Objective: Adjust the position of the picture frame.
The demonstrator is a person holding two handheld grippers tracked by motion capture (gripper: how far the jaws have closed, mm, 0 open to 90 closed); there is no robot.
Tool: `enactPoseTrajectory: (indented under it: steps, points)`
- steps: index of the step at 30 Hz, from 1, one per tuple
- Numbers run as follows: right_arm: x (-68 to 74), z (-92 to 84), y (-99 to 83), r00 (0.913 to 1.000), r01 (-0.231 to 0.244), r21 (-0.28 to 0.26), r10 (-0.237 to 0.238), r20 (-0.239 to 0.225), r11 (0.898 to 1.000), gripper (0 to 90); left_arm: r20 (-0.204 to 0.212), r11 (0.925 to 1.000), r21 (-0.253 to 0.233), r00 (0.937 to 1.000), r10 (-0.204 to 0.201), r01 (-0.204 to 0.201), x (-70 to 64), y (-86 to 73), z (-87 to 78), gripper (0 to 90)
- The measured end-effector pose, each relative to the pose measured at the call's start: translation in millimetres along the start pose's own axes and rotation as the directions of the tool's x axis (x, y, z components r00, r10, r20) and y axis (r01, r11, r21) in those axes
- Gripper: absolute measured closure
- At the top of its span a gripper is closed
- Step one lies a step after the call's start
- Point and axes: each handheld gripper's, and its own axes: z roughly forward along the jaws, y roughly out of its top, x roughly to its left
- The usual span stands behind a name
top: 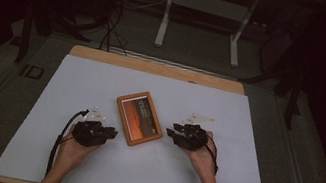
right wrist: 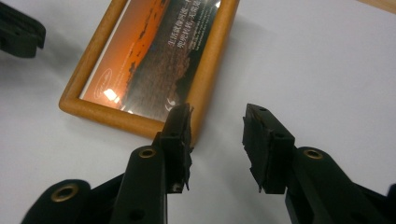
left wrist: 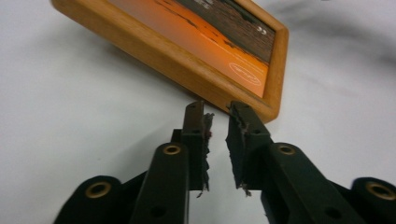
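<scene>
Hands (top: 73, 149) first, at the near edge of the white table sheet (top: 76, 81): I hold a pair of black tongs in each, and the wooden picture frame (top: 139, 118) lies flat between them, glass side up. My left gripper (top: 110, 133) sits just off the frame's near left corner, its jaws drawn almost together with nothing between them, tips right at the wooden edge (left wrist: 224, 95) in the left gripper view; whether they touch it I cannot tell. My right gripper (top: 170, 133) waits just right of the frame, jaws partly apart and empty, its left jaw over the frame's corner (right wrist: 196, 126) in the right gripper view. Beyond the frame, the sheet ends at a strip of bare tabletop (top: 155, 66); past that, a white stand (top: 206, 8) on the dim floor.
</scene>
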Motion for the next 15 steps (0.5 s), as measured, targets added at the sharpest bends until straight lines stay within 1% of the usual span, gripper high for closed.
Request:
enactPoseTrajectory:
  steps: [4,8,12,15]
  points:
    - [0.6,3.8,1.4,1.0000,0.001,0.003,-0.001,-0.002,1.000,60.5,0.013,0.9997,0.015,0.9997,0.020,-0.020,-3.3,-0.1,4.1,83.3]
    - [-0.5,8.4,2.4,1.0000,-0.001,0.011,0.001,-0.008,1.000,60.1,0.018,0.9994,0.024,0.9995,0.026,-0.026,-6.1,0.0,7.9,88.6]
    - [-1.9,13.9,3.3,0.9999,-0.005,0.021,0.006,-0.014,1.000,60.1,0.013,0.9992,0.024,0.9995,0.030,-0.030,-8.0,1.1,10.1,89.5]
    - [-3.6,18.5,3.8,0.9994,-0.018,0.018,0.018,-0.029,1.000,59.8,0.011,0.9996,0.019,0.9998,0.018,-0.018,-7.9,1.9,11.9,89.3]
